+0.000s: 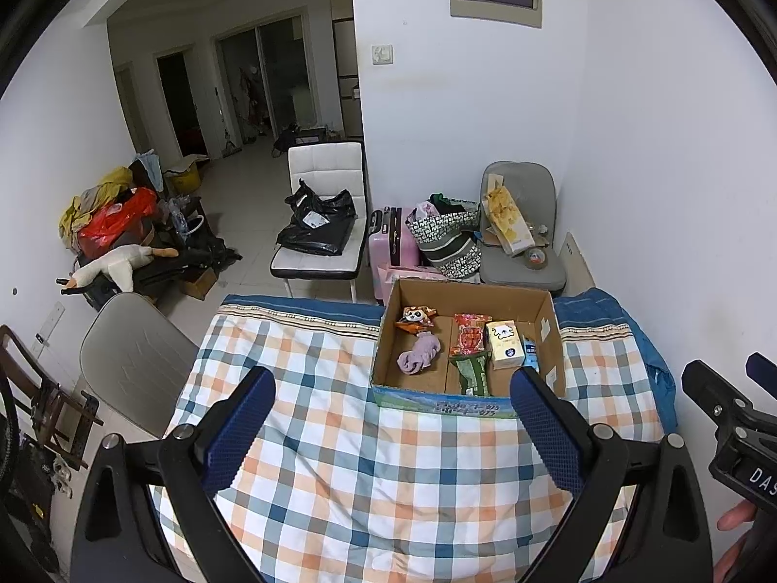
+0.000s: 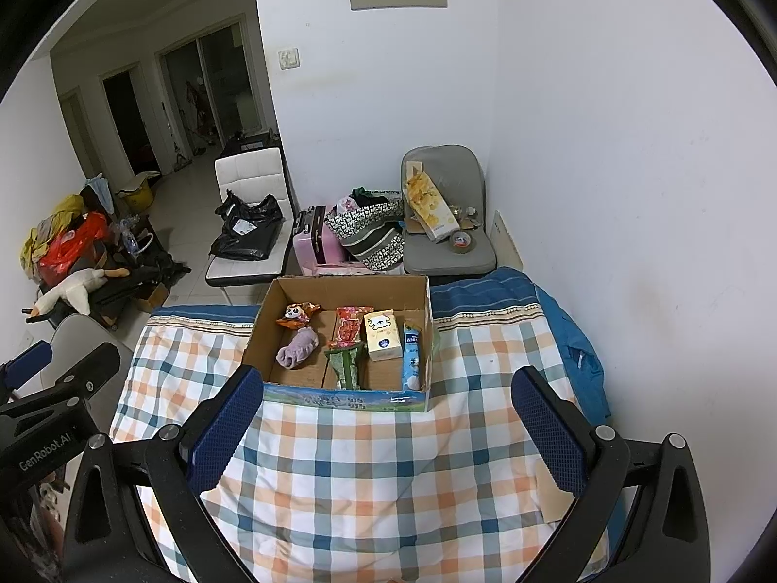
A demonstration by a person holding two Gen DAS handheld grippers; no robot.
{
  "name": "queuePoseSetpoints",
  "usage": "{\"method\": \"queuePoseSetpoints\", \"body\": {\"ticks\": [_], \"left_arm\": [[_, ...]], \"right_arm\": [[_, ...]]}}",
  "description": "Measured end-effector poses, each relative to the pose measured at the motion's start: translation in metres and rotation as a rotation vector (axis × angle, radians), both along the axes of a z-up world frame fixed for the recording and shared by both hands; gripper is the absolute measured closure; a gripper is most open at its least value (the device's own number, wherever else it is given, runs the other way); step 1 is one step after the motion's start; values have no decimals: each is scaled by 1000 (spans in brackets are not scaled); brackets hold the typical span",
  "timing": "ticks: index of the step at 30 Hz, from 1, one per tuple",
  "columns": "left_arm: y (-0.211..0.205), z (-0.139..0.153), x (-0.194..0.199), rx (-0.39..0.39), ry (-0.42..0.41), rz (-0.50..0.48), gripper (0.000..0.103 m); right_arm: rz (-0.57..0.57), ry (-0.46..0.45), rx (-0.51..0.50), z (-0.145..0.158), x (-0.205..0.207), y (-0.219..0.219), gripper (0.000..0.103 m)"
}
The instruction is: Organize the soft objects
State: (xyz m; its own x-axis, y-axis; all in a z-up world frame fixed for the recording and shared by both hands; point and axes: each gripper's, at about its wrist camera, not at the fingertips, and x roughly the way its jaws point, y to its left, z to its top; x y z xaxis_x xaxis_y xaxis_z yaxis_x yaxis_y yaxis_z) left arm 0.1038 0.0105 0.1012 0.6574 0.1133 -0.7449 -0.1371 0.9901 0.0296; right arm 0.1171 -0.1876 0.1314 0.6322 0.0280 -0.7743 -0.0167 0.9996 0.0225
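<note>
An open cardboard box (image 1: 548,335) (image 2: 427,320) stands on the checked quilt (image 1: 340,461) (image 2: 379,466). Inside lie a purple soft cloth (image 1: 418,353) (image 2: 297,347), a panda snack packet (image 1: 413,316) (image 2: 296,313), a red packet (image 1: 470,337) (image 2: 348,328), a green packet (image 1: 471,374) (image 2: 346,364), a cream tissue pack (image 1: 505,344) (image 2: 384,335) and a blue pack (image 1: 531,352) (image 2: 412,354). My left gripper (image 1: 393,432) is open and empty, held above the quilt in front of the box. My right gripper (image 2: 386,432) is open and empty, also in front of the box. It also shows at the right edge of the left wrist view (image 1: 738,413).
Beyond the quilt stand a white chair with black bags (image 1: 320,223) (image 2: 247,228), a pink suitcase (image 1: 391,238) (image 2: 318,238), a patterned tote (image 1: 447,238) (image 2: 371,233) and a grey chair with clutter (image 1: 524,233) (image 2: 447,214). A grey chair (image 1: 131,359) stands left. The wall is close on the right.
</note>
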Motion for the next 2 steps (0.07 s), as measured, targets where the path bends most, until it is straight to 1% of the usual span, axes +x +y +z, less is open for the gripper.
{"method": "queuePoseSetpoints", "body": {"ticks": [2], "left_arm": [[-1, 0, 1, 0, -1, -2, 4]], "right_arm": [[2, 1, 3, 0, 0, 0, 0]]}}
